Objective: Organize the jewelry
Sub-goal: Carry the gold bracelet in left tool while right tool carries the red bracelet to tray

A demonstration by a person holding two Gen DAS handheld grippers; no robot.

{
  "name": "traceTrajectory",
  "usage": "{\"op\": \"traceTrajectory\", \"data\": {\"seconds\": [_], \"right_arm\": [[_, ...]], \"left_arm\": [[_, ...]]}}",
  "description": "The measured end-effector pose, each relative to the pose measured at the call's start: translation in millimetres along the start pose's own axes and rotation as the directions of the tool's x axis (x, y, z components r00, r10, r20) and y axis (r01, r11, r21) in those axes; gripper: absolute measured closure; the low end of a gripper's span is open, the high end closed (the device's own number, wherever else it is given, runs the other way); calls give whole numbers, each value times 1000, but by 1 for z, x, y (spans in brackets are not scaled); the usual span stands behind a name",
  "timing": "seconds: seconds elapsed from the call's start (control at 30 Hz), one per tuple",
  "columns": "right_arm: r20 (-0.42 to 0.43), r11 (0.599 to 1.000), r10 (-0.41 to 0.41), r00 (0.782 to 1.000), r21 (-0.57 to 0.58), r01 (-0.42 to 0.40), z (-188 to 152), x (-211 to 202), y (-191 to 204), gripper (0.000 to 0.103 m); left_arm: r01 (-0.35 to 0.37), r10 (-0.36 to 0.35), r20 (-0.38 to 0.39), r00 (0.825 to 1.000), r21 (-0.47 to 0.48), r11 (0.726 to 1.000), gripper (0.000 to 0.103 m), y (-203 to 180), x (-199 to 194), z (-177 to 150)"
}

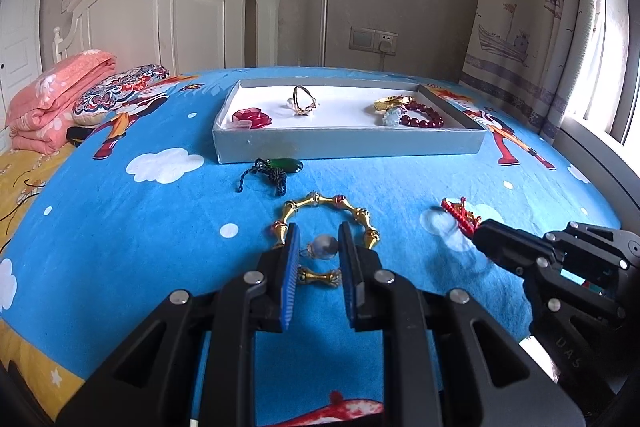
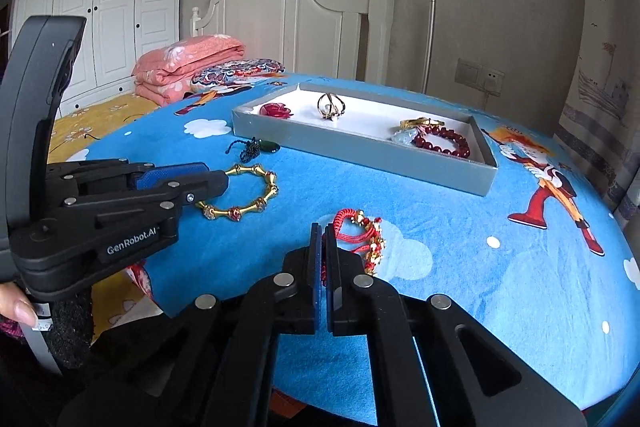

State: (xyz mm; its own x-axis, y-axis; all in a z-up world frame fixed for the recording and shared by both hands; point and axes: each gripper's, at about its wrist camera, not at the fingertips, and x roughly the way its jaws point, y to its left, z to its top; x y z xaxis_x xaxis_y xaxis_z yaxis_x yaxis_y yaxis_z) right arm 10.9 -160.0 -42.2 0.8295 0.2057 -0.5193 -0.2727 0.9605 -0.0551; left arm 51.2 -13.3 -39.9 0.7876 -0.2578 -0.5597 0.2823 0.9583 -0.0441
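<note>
Right tongs (image 2: 323, 227) pinch the red cord bracelet (image 2: 362, 233) near the tray (image 2: 360, 151).
Light, floppy cord; grip the knot. Left tongs (image 1: 319, 231) part-open, empty, over the gold bracelet (image 1: 332, 217).

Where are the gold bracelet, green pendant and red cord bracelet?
gold bracelet (image 2: 256, 171): right wrist view, on a far-side gold link.
green pendant (image 1: 289, 165): left wrist view, on the green stone.
red cord bracelet (image 2: 347, 217): right wrist view, on the red cord loop.

In the left wrist view the tray (image 1: 348, 143) lies at centre; the pendant (image 1: 280, 169) just before it, the bracelet (image 1: 332, 223) lower, the cord bracelet (image 1: 460, 217) right.
</note>
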Motion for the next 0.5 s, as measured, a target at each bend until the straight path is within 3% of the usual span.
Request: {"op": "traceTrajectory", "data": {"seconds": [0.23, 0.37, 0.43, 0.5], "right_arm": [[-101, 998, 26, 995, 60, -20, -1, 20, -9, 94], [-85, 997, 29, 996, 77, -23, 2, 21, -9, 57], [-88, 998, 15, 996, 65, -9, 6, 24, -7, 58], [-107, 998, 21, 994, 64, -14, 8, 31, -6, 68]], "left_arm": [[2, -2, -6, 1000, 9, 1000, 84, -3, 0, -1], [2, -2, -8, 1000, 10, 1000, 84, -3, 0, -1], [2, -2, -7, 1000, 10, 1000, 84, -2, 0, -1], [2, -2, -7, 1000, 10, 1000, 84, -1, 0, -1]]}}
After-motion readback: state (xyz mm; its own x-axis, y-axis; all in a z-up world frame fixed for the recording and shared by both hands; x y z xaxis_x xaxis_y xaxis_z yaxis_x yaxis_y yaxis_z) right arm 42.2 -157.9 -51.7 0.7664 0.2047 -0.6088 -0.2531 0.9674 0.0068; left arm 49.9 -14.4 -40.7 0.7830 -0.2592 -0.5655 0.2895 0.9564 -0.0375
